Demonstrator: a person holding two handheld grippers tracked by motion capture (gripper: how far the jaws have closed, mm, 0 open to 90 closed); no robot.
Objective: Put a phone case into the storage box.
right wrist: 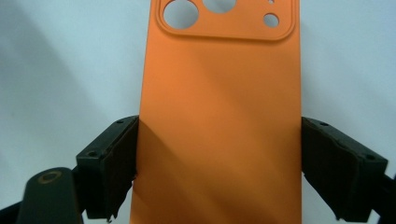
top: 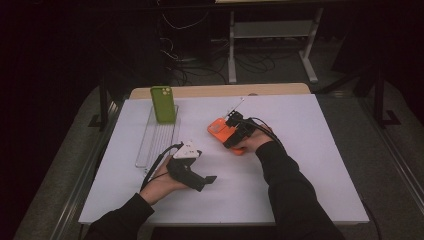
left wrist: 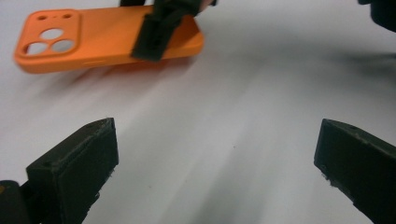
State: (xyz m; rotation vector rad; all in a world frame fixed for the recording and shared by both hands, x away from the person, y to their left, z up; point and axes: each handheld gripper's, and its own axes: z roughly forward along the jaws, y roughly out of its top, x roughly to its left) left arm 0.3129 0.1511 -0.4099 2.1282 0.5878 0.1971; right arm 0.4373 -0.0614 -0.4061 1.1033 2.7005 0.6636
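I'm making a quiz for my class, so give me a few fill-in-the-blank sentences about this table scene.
1. The right tool grips a phone case coloured ____.
2. The green phone case stands in a clear ____.
3. The left tool has its jaws ____, with nothing between them.

Missing words: orange; rack; open

A dim lab or test room, by the look of it: a white surface (top: 300, 150) laid over a wooden tabletop (top: 220, 90), loose cables (top: 200, 65) tangled on the grey floor behind, and a white metal equipment frame (top: 272, 37) standing among dark gear.
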